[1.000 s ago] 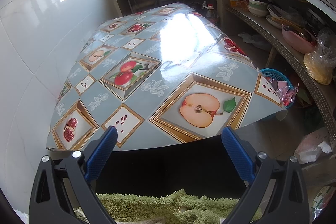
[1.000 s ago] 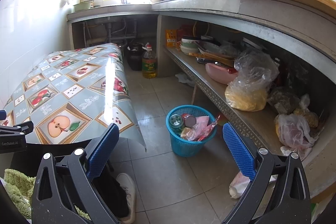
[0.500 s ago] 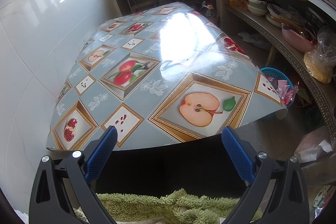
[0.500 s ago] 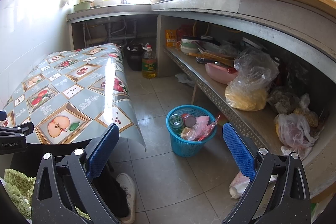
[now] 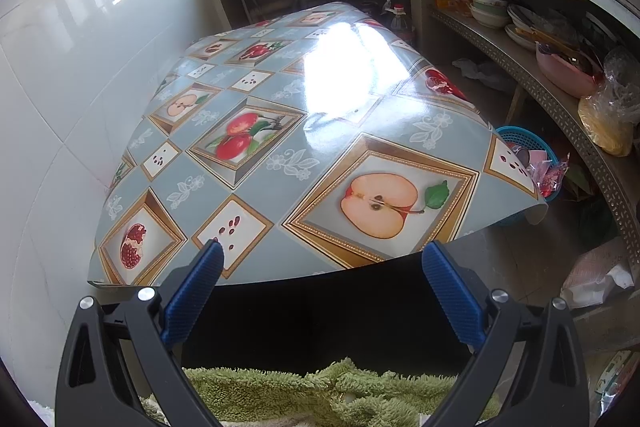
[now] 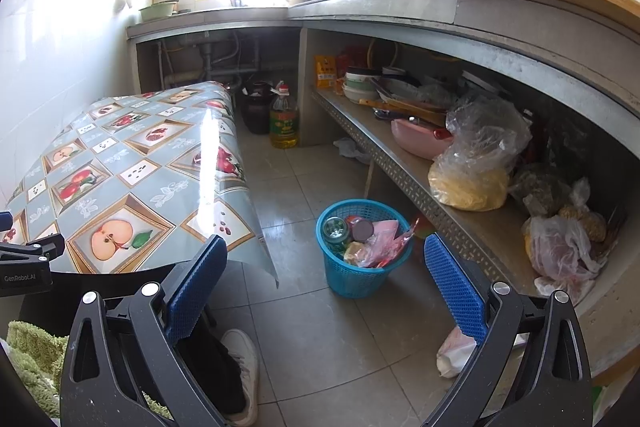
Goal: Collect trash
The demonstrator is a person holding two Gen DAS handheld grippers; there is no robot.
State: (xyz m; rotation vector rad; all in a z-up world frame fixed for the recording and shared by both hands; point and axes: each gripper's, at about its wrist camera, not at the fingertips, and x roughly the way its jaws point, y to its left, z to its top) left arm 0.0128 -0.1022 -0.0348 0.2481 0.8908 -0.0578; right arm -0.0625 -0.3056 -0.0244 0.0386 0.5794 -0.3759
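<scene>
The left gripper hovered level over the fruit-print tablecloth, fingers spread, empty — the right gripper likewise gaped, aimed toward the blue wastebasket.

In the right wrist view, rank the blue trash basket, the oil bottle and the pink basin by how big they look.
1. Blue trash basket, clearly the largest.
2 and 3. Pink basin and oil bottle look about alike: the basin is partly hidden by a plastic bag, the bottle stands farther off, so I won't rank them.
</scene>
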